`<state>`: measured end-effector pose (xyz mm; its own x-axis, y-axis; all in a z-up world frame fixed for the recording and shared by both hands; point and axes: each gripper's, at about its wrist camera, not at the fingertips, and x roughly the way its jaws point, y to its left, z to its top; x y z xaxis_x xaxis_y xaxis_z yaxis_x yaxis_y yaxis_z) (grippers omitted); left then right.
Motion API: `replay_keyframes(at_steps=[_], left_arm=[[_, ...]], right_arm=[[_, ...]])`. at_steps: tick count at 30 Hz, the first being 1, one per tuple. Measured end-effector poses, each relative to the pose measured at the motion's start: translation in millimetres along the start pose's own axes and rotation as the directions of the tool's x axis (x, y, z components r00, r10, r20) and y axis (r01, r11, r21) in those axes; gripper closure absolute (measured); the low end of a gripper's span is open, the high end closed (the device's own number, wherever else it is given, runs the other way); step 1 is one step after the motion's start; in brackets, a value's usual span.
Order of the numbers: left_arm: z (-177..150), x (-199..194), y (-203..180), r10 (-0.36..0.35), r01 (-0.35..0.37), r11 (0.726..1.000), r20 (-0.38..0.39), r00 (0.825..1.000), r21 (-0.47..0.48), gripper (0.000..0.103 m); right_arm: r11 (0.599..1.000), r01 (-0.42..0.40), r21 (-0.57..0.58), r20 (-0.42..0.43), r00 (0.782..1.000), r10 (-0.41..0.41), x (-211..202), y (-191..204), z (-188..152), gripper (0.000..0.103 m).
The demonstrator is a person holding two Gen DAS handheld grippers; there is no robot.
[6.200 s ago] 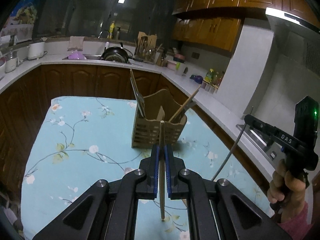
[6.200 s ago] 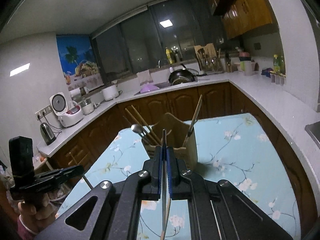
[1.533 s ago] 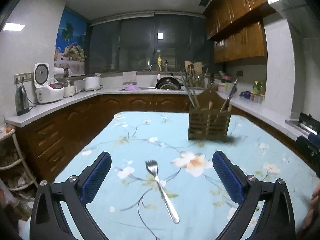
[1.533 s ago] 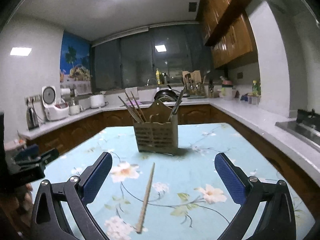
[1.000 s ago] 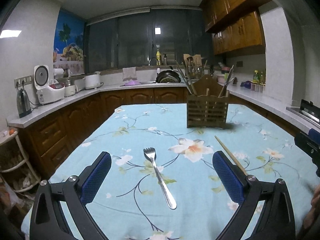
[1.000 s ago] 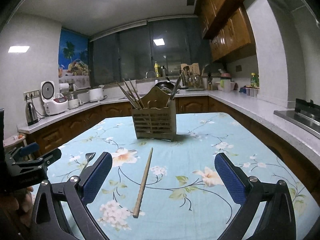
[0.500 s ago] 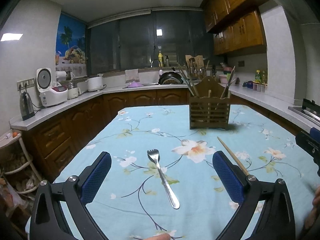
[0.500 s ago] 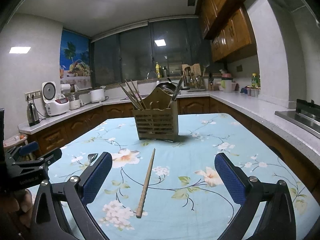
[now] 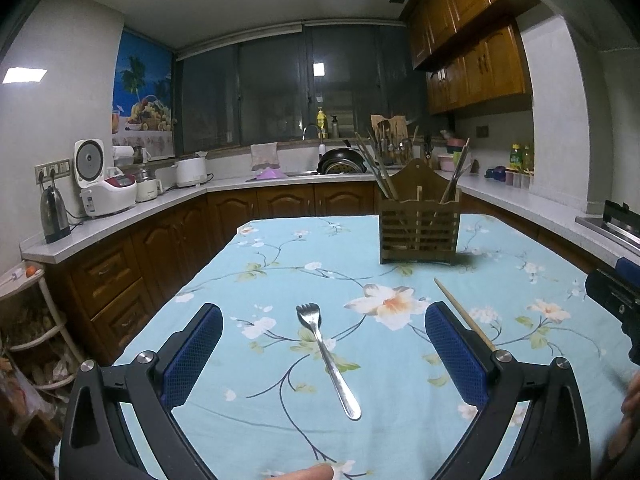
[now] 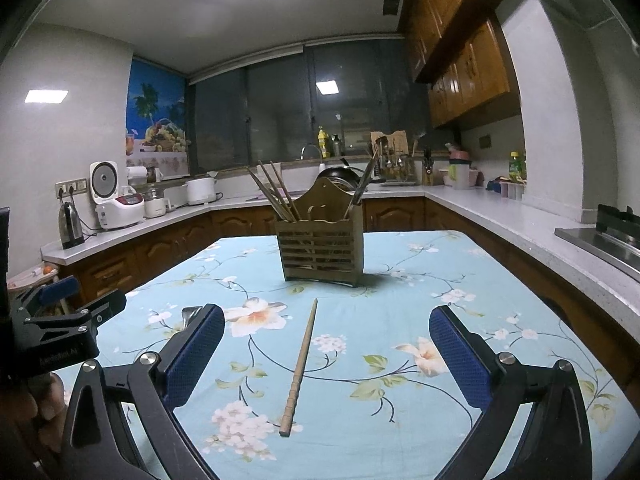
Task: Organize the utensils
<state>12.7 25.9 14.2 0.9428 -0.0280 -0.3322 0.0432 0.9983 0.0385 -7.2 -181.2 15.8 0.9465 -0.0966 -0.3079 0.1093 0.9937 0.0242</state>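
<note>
One table (image 9: 280, 264) fills both views, covered in a light blue cloth with a flower print, with dark wood kitchen cabinets (image 9: 168, 240) running behind it along the walls. Toward the far end of the table stands a slatted wooden holder (image 9: 418, 232), upright, with chopsticks leaning out of its left compartment and a utensil handle out of its right. The left tongs (image 9: 322, 344) hang low over the near part of the table, their blue pads spread wide with nothing between them. The right tongs (image 10: 326, 344) hang likewise, spread wide and holding nothing. A metal fork (image 9: 326, 356) lies flat on the cloth between the left tongs' fingers, tines pointing toward the holder, handle toward the camera. A single wooden chopstick (image 10: 300, 364) lies flat on the cloth between the right tongs' fingers, thin tip toward the holder, thick end near the camera. Fork and chopstick lie apart from each other, both well short of the holder, touched by neither tongs.
</note>
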Motion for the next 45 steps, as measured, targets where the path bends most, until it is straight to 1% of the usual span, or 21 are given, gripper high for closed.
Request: replay_keyframes(at_steps=[45], left_arm=[[3.2,0.2,-6.2,0.002,-0.002,1.0,0.003,1.0,-0.001,0.001]], right_arm=[[0.999,-0.033,-0.001,0.021,0.999,0.033,0.6,2.5,4.4,0.0]])
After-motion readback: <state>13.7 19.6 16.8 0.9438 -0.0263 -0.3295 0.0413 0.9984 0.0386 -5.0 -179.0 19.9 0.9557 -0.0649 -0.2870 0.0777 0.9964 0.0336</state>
